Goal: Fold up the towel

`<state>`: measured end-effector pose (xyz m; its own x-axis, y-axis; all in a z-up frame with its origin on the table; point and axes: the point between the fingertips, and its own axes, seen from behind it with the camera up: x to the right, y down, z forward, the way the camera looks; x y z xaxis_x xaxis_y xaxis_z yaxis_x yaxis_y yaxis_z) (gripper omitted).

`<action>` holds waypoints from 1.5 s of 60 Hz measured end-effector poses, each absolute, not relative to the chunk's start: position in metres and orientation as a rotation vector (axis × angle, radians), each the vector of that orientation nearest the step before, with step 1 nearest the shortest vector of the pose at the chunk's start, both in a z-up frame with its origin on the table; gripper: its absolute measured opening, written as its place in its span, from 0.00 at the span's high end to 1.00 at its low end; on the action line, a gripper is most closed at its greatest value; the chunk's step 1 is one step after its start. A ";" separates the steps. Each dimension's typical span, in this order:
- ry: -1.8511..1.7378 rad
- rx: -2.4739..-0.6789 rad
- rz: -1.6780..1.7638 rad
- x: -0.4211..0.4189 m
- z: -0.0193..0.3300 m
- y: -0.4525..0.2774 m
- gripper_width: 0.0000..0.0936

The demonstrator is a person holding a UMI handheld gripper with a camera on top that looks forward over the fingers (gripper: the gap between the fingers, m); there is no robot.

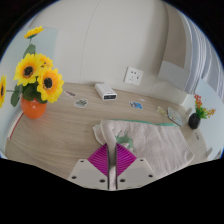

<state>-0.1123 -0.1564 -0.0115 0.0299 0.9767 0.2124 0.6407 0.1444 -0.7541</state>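
A white towel with a green pattern lies crumpled on the wooden table, just ahead of my fingers. My gripper is shut on a fold of the towel, which runs up between the two magenta pads. The pinched fold is lifted slightly above the table. The rest of the towel spreads to the right and beyond the fingers.
An orange vase of sunflowers stands at the left of the table. A small white box lies at the back near a wall socket. A small dark object with a plant sits at the right edge.
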 end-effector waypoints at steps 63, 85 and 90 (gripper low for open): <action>-1.558 -2.066 0.903 -0.086 0.026 -0.001 0.53; -1.597 -1.784 0.744 0.035 0.210 0.019 0.10; -1.607 -1.746 0.722 0.083 0.244 0.024 0.09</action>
<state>0.0835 0.0243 0.2442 0.0974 0.9947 0.0315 0.6373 -0.0380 -0.7697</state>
